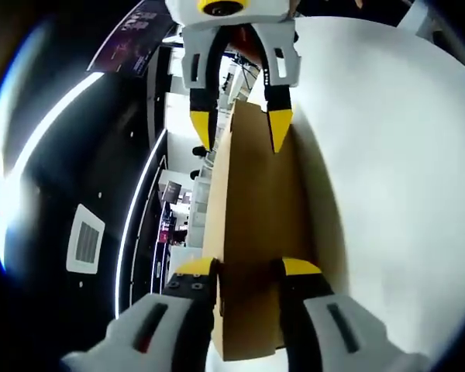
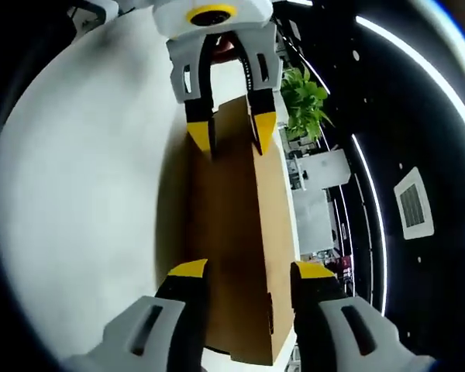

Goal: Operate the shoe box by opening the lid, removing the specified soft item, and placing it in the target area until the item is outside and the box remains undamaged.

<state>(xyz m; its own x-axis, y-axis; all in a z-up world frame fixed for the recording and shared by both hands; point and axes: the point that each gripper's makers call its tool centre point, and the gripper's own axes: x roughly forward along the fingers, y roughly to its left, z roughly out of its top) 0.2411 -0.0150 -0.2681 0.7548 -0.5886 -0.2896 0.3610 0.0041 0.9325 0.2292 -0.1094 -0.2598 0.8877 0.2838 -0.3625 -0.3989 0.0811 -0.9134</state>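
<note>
My left gripper (image 1: 248, 273) straddles one end of the shoe box (image 1: 256, 232) — plain brown cardboard, matte, long and narrow, with crisp folded edges. My yellow-tipped jaws sit on either side of the panel; whether they pinch it or merely flank it, I cannot tell. At the far end my right gripper (image 2: 240, 275) does the same, its jaws to each side of the cardboard, and again I cannot tell if they are clenched. The box stands on the white worktop (image 1: 395, 170), a smooth bare surface, close to its edge. I can read no brand or label on the cardboard. A dark sign (image 1: 136, 35) carries writing too blurred to read. A leafy green plant (image 2: 304, 97) stands beyond the worktop's edge.
</note>
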